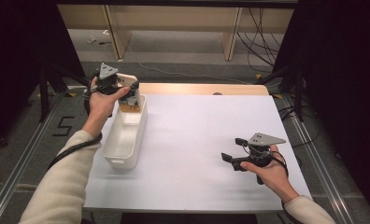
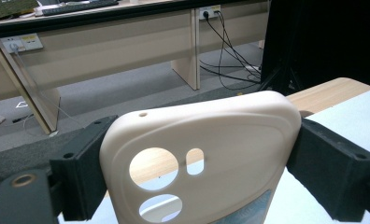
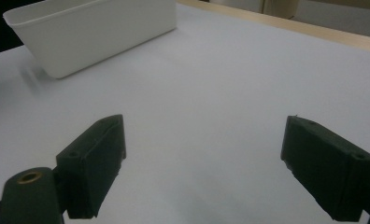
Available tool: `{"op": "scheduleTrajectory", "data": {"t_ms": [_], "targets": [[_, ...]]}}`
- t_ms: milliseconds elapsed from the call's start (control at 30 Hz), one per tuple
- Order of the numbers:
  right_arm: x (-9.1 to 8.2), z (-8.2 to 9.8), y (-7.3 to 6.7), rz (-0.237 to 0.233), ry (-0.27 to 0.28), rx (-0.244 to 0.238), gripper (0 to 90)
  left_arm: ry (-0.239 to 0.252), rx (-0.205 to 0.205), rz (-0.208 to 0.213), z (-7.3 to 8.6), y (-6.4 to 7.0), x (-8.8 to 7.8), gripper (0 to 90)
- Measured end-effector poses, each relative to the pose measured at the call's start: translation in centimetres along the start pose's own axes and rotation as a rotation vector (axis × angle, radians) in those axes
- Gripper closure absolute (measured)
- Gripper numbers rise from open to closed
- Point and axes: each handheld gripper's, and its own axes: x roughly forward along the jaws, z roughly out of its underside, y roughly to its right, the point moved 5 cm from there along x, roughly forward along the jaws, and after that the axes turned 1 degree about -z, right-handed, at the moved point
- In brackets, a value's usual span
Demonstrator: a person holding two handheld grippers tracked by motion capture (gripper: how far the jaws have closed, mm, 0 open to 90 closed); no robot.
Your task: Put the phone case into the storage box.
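Observation:
A cream phone case (image 2: 220, 154) with camera cut-outs stands upright between the black pads (image 2: 82, 172) of my left gripper (image 2: 199, 163), which press on its two side edges. From above, my left gripper (image 1: 127, 91) holds the phone case (image 1: 128, 80) over the far end of a white bin (image 1: 122, 161). My right gripper (image 1: 233, 149) rests low over the white table (image 1: 188, 140) at the right. Its jaws stand wide apart with nothing between them, as the right gripper view (image 3: 202, 163) confirms.
The long white bin (image 3: 94, 32) lies along the table's left side, its inside bare where visible. A wooden strip (image 1: 202, 88) runs along the far table edge. Beyond it are floor cables (image 2: 230, 56) and desk legs.

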Motion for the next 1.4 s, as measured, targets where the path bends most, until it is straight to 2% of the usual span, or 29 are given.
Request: {"op": "scheduleTrajectory", "data": {"t_ms": [800, 1067, 1400], "targets": [[0.0, 0.0, 0.0, -0.001, 0.001, -0.001, 14.9, -0.016, -0.010, -0.011, 0.3, -0.3, 1.2, 12.2], [0.0, 0.0, 0.0, -0.002, 0.001, -0.002, 14.9, -0.021, 0.004, -0.013, 0.2, -0.2, 1.5, 12.2], [0.0, 0.0, 0.0, -0.002, 0.000, -0.002, 14.9, -0.029, 0.001, -0.018, 0.4, -0.3, 1.8, 12.1]]}}
